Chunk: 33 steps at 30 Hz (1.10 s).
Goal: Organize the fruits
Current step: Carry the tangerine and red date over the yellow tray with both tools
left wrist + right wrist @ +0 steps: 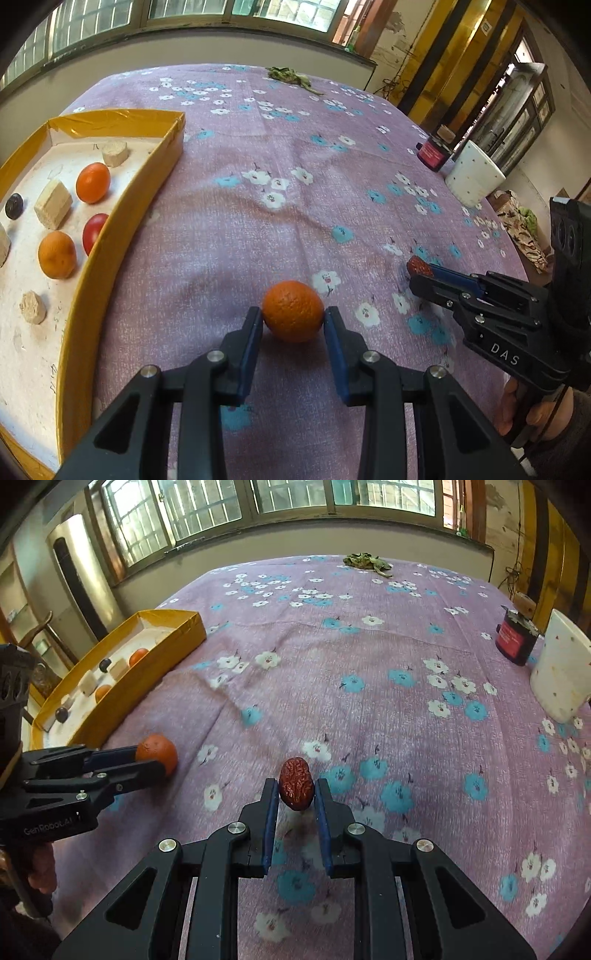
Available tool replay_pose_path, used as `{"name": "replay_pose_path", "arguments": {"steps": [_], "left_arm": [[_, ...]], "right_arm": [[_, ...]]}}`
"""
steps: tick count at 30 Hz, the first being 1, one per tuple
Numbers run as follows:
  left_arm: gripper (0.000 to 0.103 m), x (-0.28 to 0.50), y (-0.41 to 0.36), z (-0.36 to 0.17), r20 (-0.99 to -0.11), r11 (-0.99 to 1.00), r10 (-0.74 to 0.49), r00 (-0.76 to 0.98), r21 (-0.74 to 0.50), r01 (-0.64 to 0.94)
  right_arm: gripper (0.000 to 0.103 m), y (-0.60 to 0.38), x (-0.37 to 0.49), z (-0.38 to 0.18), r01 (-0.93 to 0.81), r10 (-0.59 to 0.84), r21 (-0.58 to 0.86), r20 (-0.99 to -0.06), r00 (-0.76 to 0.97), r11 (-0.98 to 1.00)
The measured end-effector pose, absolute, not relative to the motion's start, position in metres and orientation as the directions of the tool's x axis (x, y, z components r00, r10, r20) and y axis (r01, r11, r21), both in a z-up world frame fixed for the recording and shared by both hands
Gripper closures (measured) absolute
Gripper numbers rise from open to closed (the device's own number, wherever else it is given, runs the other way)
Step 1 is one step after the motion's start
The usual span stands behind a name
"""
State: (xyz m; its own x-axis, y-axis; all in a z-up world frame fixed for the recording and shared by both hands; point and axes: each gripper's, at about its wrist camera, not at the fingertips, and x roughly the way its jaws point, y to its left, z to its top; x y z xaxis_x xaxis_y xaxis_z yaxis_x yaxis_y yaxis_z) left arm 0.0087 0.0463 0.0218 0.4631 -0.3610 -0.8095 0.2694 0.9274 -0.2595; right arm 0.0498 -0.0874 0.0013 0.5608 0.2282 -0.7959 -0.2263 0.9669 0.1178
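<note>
My left gripper (293, 314) is clamped on the orange (293, 311) low in the centre of its frame, both blue pads touching the fruit, which sits on the floral cloth (295, 177). My right gripper (295, 786) pinches one red date (296, 783) narrowly between its pads, raised a little off the cloth. In the yellow tray (122, 218) at the left edge I count two orange fruits, one red one, one dark one and five tan blocks. Both grippers reach forward low and nearly level; one white cup (474, 174) and one dark jar (433, 151) stand at upper right
</note>
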Motion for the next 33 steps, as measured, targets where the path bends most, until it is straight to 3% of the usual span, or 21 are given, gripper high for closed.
{"name": "replay_pose_path", "arguments": {"steps": [19, 33], "left_arm": [[0.066, -0.011, 0.066, 0.046, -0.763, 0.915, -0.398, 0.510, -0.285, 0.287], [0.066, -0.021, 0.110, 0.071, -0.731, 0.928, -0.372, 0.572, -0.282, 0.244]], "right_arm": [[0.084, -0.075, 0.024, 0.022, -0.183, 0.190, 0.096, -0.766, 0.614, 0.978], [0.084, -0.019, 0.025, 0.045, -0.242, 0.217, 0.076, -0.744, 0.632, 0.967]]}}
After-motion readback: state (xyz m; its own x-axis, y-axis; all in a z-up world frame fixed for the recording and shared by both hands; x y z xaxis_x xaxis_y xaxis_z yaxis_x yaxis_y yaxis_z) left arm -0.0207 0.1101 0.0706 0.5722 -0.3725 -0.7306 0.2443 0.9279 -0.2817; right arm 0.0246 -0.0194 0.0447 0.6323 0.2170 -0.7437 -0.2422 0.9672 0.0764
